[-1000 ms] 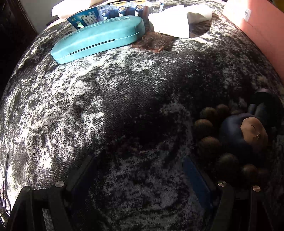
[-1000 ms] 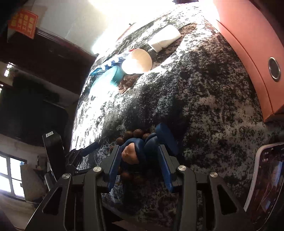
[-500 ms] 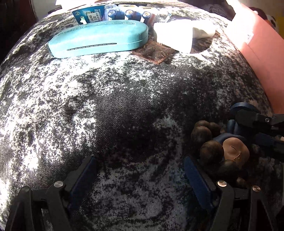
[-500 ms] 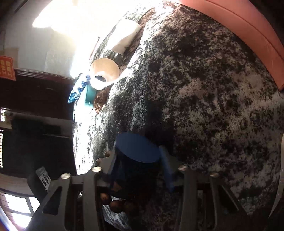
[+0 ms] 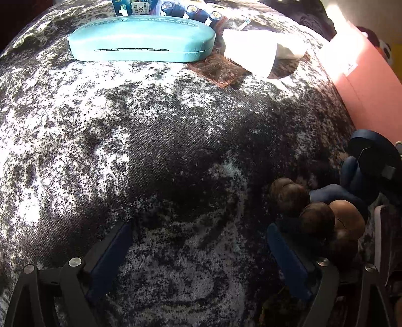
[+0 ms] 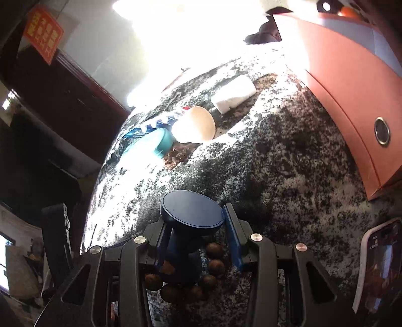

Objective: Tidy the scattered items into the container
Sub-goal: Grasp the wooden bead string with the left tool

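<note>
Right wrist view: the right gripper (image 6: 194, 241) has its jaws closed on the blue stem of a small figurine (image 6: 192, 208), just under its round flat base, with a string of brown wooden beads (image 6: 211, 266) hanging from or looped around it below the jaws. By its look the figurine is hard and stiff, probably light, and smooth enough to twist in the pads; the stem is the sound place to hold, since the loose beads will swing and may snag. Left of these jaws the left gripper (image 5: 198, 254) has its jaws spread wide over bare mottled fabric, holding nothing.

Ahead of both jaws, well apart, lie a teal glasses case (image 5: 142, 40), a pack of batteries (image 5: 187, 11), a brown patch (image 5: 217, 71), a paper cup on its side (image 6: 194, 124) and a folded white tissue (image 6: 233, 94). To the right of the jaws runs an orange panel (image 6: 351, 83), its edge close to the carry path; a phone (image 6: 379, 264) sits near right. Between lies open fabric with free room. No container can be made out for certain.
</note>
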`<state>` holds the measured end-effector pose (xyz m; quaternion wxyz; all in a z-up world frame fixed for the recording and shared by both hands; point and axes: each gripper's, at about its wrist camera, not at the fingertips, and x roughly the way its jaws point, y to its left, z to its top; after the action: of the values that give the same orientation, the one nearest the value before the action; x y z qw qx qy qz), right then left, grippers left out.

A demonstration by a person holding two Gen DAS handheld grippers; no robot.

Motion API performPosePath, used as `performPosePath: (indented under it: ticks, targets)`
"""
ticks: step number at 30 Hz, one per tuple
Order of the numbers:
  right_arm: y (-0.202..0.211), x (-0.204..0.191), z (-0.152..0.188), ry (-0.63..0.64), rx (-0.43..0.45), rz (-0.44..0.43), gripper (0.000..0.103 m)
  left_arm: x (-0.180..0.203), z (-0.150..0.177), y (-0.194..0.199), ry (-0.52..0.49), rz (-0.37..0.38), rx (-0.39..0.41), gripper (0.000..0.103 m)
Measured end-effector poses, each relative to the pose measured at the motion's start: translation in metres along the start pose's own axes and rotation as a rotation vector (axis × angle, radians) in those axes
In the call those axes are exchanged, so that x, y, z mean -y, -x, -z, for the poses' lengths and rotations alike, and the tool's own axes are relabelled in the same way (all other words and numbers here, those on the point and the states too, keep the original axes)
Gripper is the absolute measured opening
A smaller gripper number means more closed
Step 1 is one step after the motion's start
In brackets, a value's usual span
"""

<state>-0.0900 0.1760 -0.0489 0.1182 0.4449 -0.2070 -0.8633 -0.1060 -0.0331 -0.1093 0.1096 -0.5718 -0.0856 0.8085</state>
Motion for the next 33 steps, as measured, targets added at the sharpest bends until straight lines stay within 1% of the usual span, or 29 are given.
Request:
performPosePath:
  ticks: [2, 5, 11, 15, 18, 19, 22, 28, 30, 33]
  targets:
    - [0.002, -0.011, -0.001, 0.059, 0.023, 0.030, 0.043, -0.002, 0.000, 0.000, 0.023, 0.026, -0.012, 0.094]
    - [0.005, -0.020, -0.001, 0.114, 0.047, 0.057, 0.043, -0.005, 0.000, 0.001, 0.057, 0.062, -0.029, 0.095]
    - [0.009, -0.021, 0.003, 0.143, 0.051, 0.070, 0.043, -0.005, 0.000, 0.000, 0.097, 0.072, -0.042, 0.097]
    - [0.009, -0.024, 0.004, 0.169, 0.061, 0.077, 0.043, -0.015, -0.001, 0.000, 0.168, 0.112, -0.059, 0.098]
    - [0.010, -0.028, 0.005, 0.197, 0.074, 0.082, 0.043, -0.018, -0.002, 0.002, 0.193, 0.127, -0.060, 0.099]
    - [0.012, -0.030, 0.005, 0.206, 0.079, 0.081, 0.043, -0.019, -0.002, 0.003, 0.201, 0.132, -0.061, 0.100]
    - [0.016, -0.034, 0.006, 0.233, 0.090, 0.091, 0.043, -0.021, -0.003, 0.004, 0.227, 0.147, -0.063, 0.101]
    - [0.014, -0.028, 0.006, 0.222, 0.072, 0.097, 0.043, -0.026, -0.005, 0.009, 0.274, 0.177, -0.064, 0.101]
    - [0.015, -0.026, 0.006, 0.217, 0.072, 0.094, 0.043, -0.025, -0.006, 0.013, 0.263, 0.188, -0.043, 0.101]
    - [0.023, -0.026, 0.004, 0.209, 0.094, 0.066, 0.043, -0.023, -0.008, 0.021, 0.246, 0.203, -0.013, 0.101]
